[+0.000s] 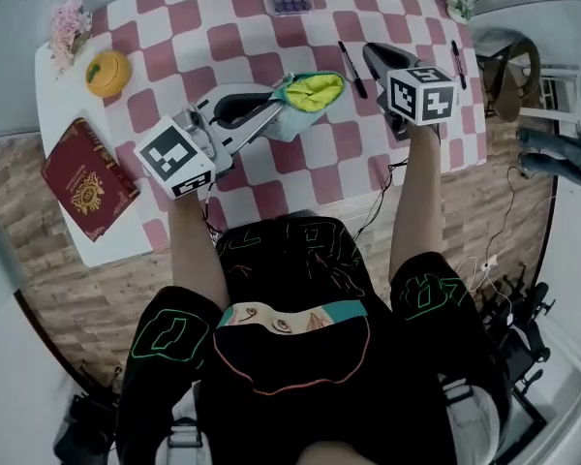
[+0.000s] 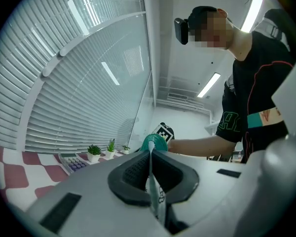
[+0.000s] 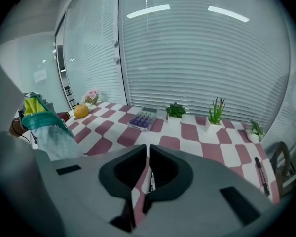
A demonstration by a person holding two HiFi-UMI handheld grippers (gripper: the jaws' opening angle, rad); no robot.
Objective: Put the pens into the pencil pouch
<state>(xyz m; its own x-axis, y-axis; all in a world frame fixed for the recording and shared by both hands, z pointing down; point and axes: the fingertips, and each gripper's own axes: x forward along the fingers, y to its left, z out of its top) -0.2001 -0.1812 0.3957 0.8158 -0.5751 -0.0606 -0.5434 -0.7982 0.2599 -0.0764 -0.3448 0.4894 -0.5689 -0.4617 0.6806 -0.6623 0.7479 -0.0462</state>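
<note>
Tablecloth (image 1: pixel 261 46) — pink-white checks — lies on white table (image 1: pixel 56 114), window blinds (image 3: pixel 202 58) behind.

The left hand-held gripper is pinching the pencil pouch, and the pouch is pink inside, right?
Not quite. The left hand-held gripper does pinch the pencil pouch, but it is yellow inside, not pink. The head view shows that.

Left claw (image 1: pixel 274 108) and right claw (image 1: pixel 372 53) both closed

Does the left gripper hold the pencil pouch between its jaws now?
Yes: the left gripper view shows the left gripper closed on a thin edge of the pencil pouch, whose teal end rises beyond the jaws.
</note>
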